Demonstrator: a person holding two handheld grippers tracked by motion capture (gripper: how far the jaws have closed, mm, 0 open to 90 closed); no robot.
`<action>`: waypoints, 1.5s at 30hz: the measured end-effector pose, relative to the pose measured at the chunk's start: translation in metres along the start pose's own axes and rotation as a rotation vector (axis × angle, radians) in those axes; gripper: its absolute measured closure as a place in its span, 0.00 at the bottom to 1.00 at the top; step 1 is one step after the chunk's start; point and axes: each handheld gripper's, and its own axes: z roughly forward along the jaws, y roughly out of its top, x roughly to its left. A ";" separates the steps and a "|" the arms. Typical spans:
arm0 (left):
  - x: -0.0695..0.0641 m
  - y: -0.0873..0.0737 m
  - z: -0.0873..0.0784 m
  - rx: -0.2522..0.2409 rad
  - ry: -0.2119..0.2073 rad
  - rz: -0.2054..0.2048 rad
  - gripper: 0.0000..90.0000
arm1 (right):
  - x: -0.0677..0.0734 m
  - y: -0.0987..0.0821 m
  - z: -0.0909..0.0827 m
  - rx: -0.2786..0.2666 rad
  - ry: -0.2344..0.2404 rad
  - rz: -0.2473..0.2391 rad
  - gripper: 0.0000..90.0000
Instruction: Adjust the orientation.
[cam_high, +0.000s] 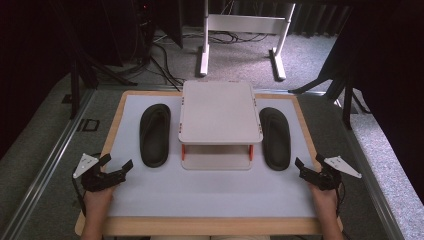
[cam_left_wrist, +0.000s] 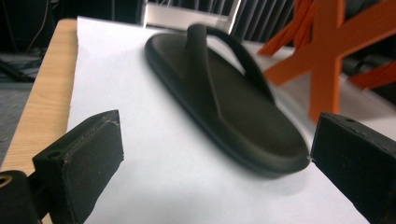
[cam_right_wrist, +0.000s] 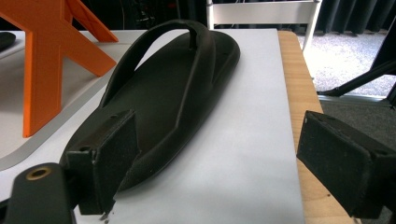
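Two black flip-flops lie flat on the white mat, one on each side of a small two-tier rack (cam_high: 220, 112) with orange legs. The left flip-flop (cam_high: 154, 134) (cam_left_wrist: 224, 100) lies a short way ahead of my left gripper (cam_high: 118, 163) (cam_left_wrist: 210, 158), whose jaws stand wide apart with nothing between them. The right flip-flop (cam_high: 275, 137) (cam_right_wrist: 163, 93) has its heel just in front of my right gripper (cam_high: 307, 162) (cam_right_wrist: 219, 163). That gripper is open too, its left jaw close beside the heel, and holds nothing.
The mat covers a wooden-edged board (cam_high: 112, 125). The rack's lower shelf (cam_high: 216, 162) faces me at the middle. A white table frame (cam_high: 240, 30) and dark stand legs stand on the carpet beyond the board.
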 end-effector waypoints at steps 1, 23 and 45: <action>0.000 0.001 0.001 0.017 -0.001 0.010 0.02 | 0.000 0.000 0.000 0.002 0.001 -0.002 0.13; 0.011 0.048 0.016 0.192 -0.059 0.040 0.04 | 0.005 0.000 0.005 0.039 0.007 -0.038 0.15; 0.001 0.091 0.057 0.323 -0.071 0.114 0.04 | 0.005 -0.001 0.006 0.038 0.002 -0.031 0.15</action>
